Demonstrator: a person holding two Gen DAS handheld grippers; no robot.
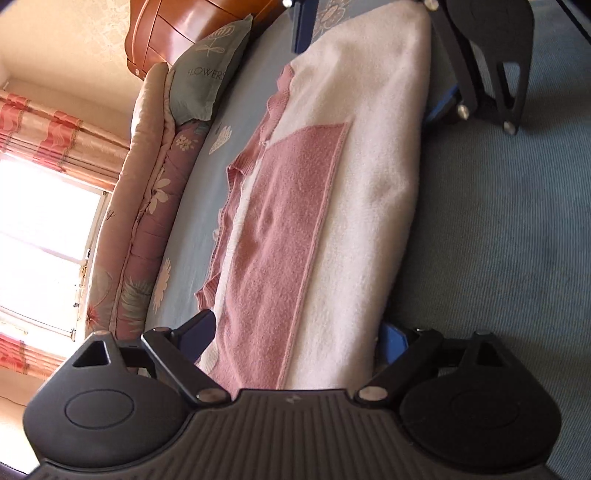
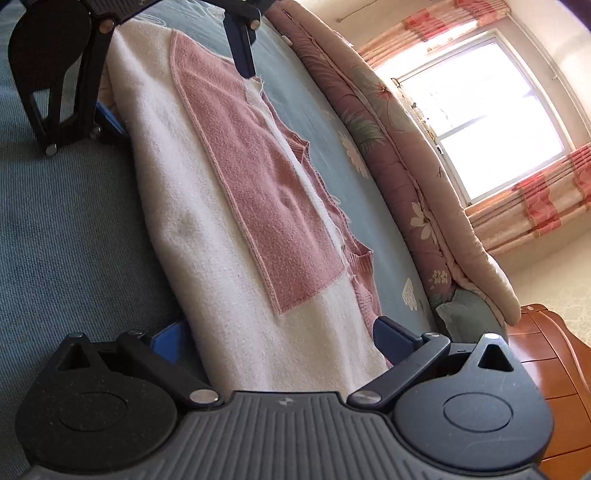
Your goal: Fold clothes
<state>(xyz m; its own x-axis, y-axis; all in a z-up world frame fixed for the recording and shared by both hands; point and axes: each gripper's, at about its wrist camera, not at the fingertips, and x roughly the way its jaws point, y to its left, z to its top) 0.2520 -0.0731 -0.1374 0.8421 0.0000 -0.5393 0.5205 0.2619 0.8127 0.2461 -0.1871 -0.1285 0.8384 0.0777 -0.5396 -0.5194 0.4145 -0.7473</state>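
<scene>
A cream and pink knitted sweater (image 1: 332,206) (image 2: 229,206) lies folded into a long strip on the blue bedspread (image 1: 498,229) (image 2: 66,221). My left gripper (image 1: 295,334) (image 2: 175,83) is at one end of the strip. Its jaws stand wide with the end of the sweater between the blue fingers (image 1: 199,328), and the pads do not press on it. My right gripper (image 2: 280,339) (image 1: 369,66) straddles the opposite end in the same way, jaws wide. On each gripper, the finger on the bedspread side is partly hidden by the sweater's folded edge.
A rolled pink floral quilt (image 1: 147,206) (image 2: 413,177) runs along the far side of the bed. A grey-green pillow (image 1: 207,77) printed with flowers leans against a wooden headboard (image 1: 177,33) (image 2: 554,362). A bright window with pink curtains (image 2: 491,110) is beyond.
</scene>
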